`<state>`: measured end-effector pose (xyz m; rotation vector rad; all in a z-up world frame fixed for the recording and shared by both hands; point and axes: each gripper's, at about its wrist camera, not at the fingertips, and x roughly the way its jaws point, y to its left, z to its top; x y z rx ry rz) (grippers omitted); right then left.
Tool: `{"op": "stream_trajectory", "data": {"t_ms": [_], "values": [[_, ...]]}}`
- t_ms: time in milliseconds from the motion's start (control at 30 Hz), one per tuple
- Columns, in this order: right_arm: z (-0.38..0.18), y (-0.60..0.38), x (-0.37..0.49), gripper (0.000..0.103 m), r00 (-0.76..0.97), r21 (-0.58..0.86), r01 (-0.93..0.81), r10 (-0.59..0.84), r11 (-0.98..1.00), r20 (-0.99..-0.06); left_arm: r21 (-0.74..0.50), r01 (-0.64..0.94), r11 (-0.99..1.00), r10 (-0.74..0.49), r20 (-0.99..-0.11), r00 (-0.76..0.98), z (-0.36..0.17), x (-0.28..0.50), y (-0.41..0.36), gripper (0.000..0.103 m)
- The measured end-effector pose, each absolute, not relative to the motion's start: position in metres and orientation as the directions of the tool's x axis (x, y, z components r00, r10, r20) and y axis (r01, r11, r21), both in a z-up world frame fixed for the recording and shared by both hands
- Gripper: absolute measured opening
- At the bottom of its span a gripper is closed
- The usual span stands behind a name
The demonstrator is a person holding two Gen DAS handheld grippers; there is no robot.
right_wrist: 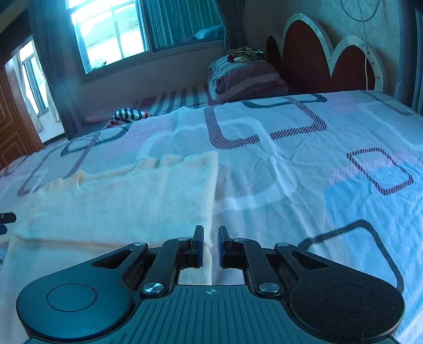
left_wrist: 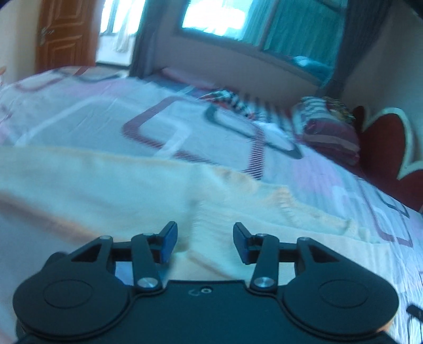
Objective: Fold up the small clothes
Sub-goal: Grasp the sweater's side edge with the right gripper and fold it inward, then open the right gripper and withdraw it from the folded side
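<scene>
A pale cream-yellow garment (right_wrist: 119,201) lies on a bed sheet (right_wrist: 330,137) of white, pink and light blue, printed with rounded squares outlined in dark grey and in maroon-and-white hatching. Ahead of the black right gripper (right_wrist: 210,247), with blue on its inner pads, a folded blanket (right_wrist: 246,76) shows maroon, pink and grey stripes before a dark red headboard (right_wrist: 309,60) edged in silver-white. Ahead and to its left sits a black-and-white striped cloth with red (right_wrist: 127,115), below teal curtains (right_wrist: 182,21). A brown panelled door (left_wrist: 66,34) stands far ahead-left of the black, blue-padded left gripper (left_wrist: 205,242).
</scene>
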<state>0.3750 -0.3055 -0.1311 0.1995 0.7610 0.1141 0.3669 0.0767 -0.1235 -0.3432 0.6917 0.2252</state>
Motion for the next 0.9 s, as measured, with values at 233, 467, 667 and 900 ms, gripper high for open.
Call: {"op": "stream_trajectory", "data": {"t_ms": [233, 467, 667, 900], "values": [[-0.146, -0.311, 0.437, 0.037, 0.71, 0.279, -0.01, 0.203, 0.96, -0.675, -0.229, -0.267, 0.936, 0.036, -0.692, 0.721, -0.142, 0.399, 0.05, 0.044], [-0.171, -0.318, 0.501, 0.037, 0.671, 0.402, 0.046, 0.27, 0.915, -0.691, -0.18, -0.27, 0.946, 0.062, -0.715, 0.697, -0.158, 0.41, 0.05, 0.044], [-0.173, -0.321, 0.527, 0.006, 0.666, 0.433, 0.062, 0.286, 0.899, -0.689, -0.152, -0.265, 0.952, 0.081, -0.71, 0.699, -0.159, 0.41, 0.044, 0.046], [-0.174, -0.309, 0.517, 0.005, 0.711, 0.224, 0.017, 0.146, 0.975, -0.688, -0.102, -0.245, 0.964, 0.103, -0.707, 0.7, -0.16, 0.413, 0.038, 0.047]]}}
